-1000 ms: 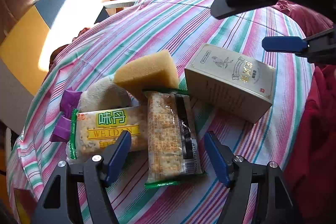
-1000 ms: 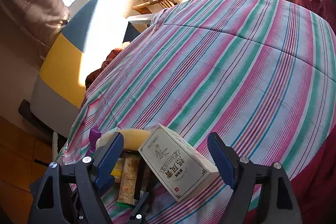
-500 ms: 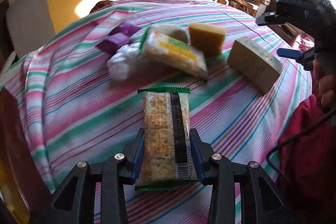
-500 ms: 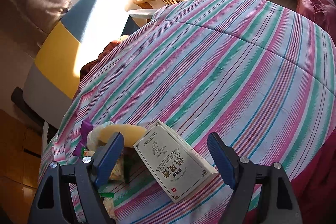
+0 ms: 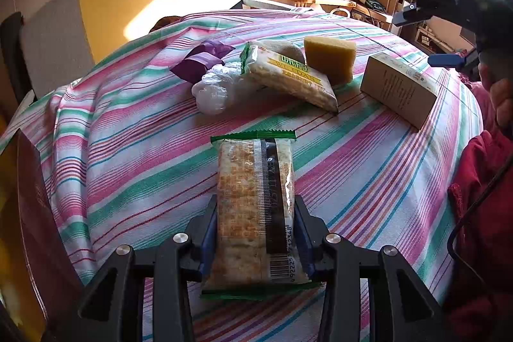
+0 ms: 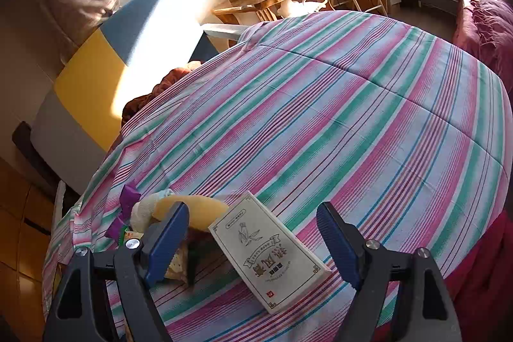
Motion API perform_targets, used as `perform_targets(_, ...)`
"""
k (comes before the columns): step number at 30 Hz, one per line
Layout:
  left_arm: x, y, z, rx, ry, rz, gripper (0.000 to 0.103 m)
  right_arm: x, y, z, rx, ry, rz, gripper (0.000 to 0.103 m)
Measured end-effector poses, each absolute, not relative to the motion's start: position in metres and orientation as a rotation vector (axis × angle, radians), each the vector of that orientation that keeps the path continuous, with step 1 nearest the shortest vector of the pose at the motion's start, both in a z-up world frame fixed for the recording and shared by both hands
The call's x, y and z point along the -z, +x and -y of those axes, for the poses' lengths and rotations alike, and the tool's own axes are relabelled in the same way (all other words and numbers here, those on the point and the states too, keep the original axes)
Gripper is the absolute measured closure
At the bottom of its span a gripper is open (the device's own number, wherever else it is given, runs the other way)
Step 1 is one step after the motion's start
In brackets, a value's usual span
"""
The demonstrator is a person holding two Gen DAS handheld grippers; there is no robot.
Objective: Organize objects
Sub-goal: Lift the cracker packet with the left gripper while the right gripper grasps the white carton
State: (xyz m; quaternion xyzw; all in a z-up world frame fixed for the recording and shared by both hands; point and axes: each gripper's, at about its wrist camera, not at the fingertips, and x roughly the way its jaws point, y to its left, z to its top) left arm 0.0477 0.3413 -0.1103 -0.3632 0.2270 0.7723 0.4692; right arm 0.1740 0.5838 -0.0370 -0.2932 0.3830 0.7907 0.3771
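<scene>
Gripping cracker packet [image 5: 255,207] lengthwise in left claw [image 5: 255,234], pulled clear of sponge [image 5: 330,58] pile on striped bedspread [image 5: 134,156], likely for sorting apart. Right claw [image 6: 251,246] gaping, empty, poised over tea box [image 6: 272,252] beside sponge.

Left gripper [image 5: 255,233] angled downward, jaws opening slightly yet pressing a packet, right gripper [image 6: 253,242] tilted down, jaws wide apart

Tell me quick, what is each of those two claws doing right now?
Left gripper: clamped on the cracker packet, jaws just starting to ease open.
Right gripper: open, holding nothing, hovering over the tea box.
</scene>
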Motion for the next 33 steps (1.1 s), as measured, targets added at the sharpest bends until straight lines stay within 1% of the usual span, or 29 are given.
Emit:
perform_targets(3, 0.111, 0.047, -0.342, -1.899, -0.873, -0.554, 0.06, 0.036, 0.169, -0.582, -2.041, -0.756, -0.964, 0.02)
perform_targets(10, 0.114, 0.047, -0.341, -1.906, -0.843, -0.551, 0.06, 0.045, 0.183, -0.595, -1.945, -0.744, -1.02, 0.02)
perform_targets(16, 0.114, 0.048, -0.34, -1.907, -0.839, -0.547, 0.059, 0.049, 0.171, -0.592, -1.956, -0.812, -0.967, 0.02)
perform_targets(24, 0.114, 0.048, -0.338, -1.906, -0.841, -0.537, 0.059, 0.051, 0.148, -0.579, -1.975, -0.943, -0.768, 0.019)
perform_targets(33, 0.114, 0.047, -0.338, -1.905, -0.842, -0.533, 0.058, 0.057, 0.13, -0.568, -1.982, -1.056, -0.613, 0.019)
